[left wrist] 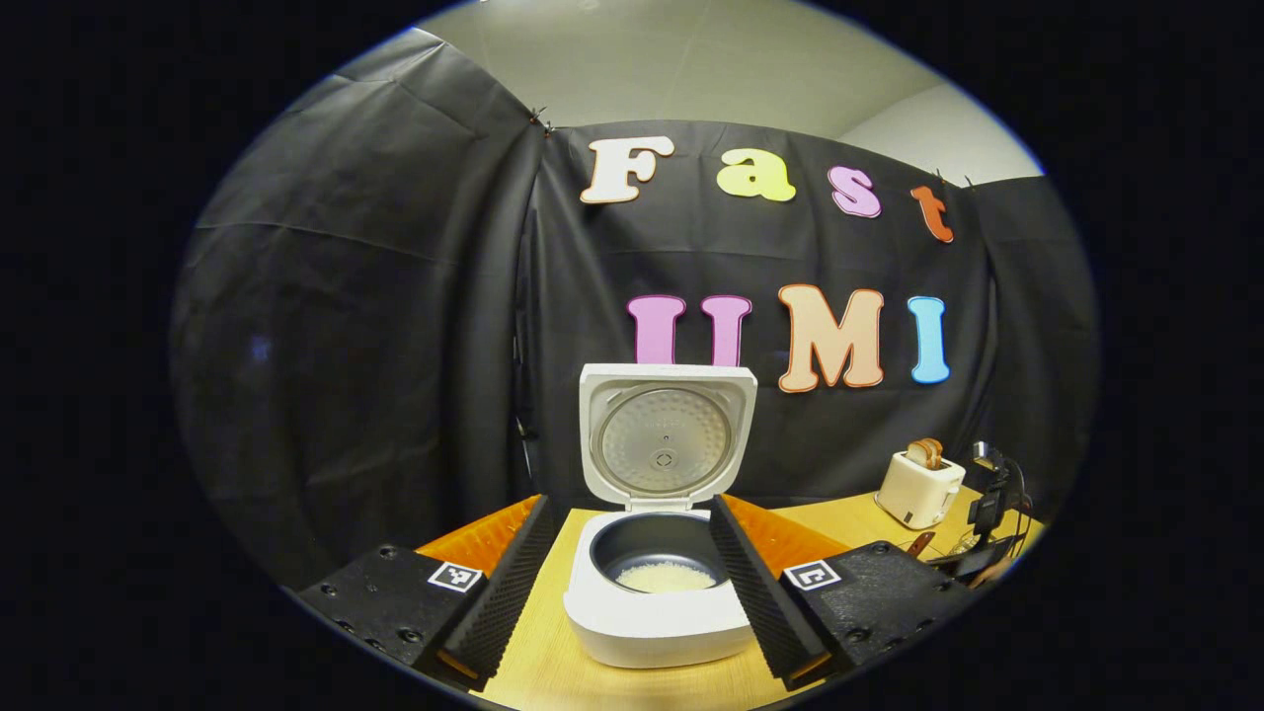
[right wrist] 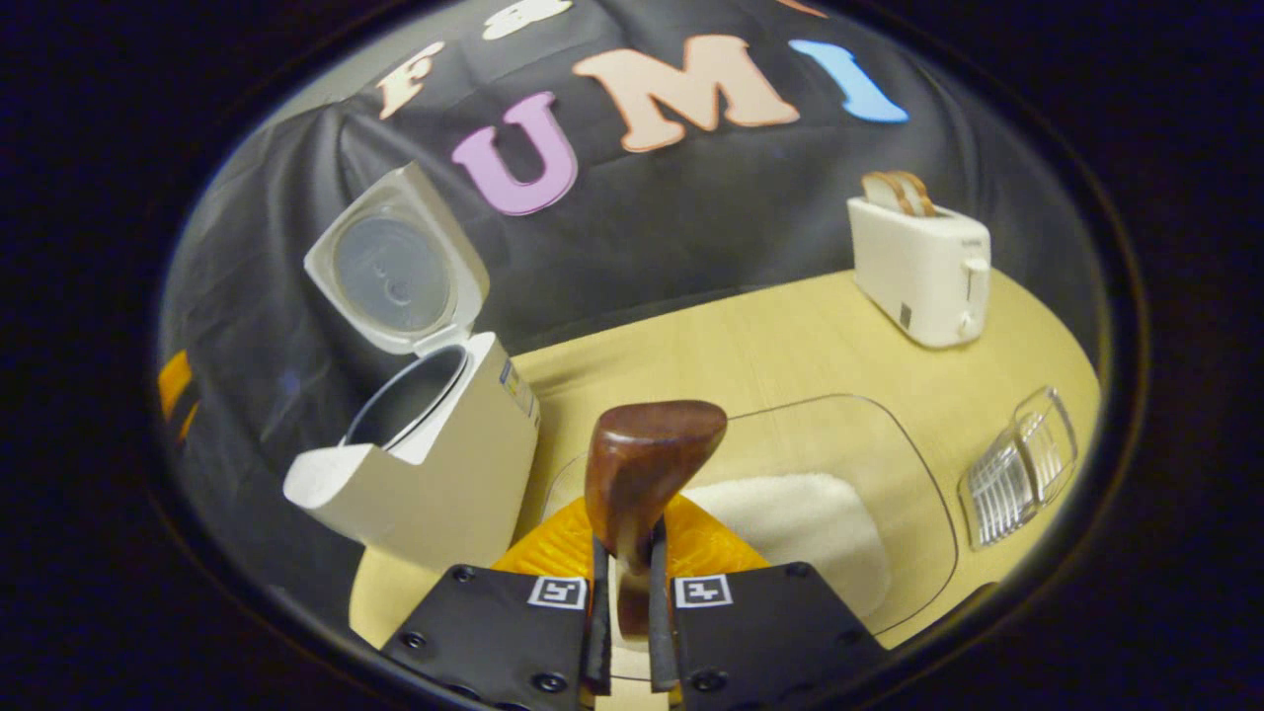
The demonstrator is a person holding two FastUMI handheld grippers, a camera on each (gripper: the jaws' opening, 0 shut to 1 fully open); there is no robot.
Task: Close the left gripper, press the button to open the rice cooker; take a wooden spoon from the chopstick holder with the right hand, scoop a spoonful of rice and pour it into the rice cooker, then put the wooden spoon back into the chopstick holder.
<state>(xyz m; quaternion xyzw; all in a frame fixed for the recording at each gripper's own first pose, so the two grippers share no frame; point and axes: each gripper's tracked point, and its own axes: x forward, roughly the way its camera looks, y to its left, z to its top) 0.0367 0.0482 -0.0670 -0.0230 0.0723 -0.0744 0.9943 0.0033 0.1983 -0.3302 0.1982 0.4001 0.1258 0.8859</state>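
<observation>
Rice cooker [left wrist: 657, 553] seen lid-up at lower centre, framed by the wide-spread left gripper [left wrist: 632, 583], wooden spoon [right wrist: 642, 474] clamped in the right gripper [right wrist: 626, 592] at bottom centre.

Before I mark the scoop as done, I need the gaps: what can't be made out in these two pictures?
- Wooden spoon, right gripper view: only the bowl's back shows, so any rice in it is hidden.
- Its handle: the fingers cover it.
- Rice cooker, right gripper view: its wall hides the pot's contents.
- Right gripper, left gripper view: small and at the edge, so its load is unclear.
</observation>
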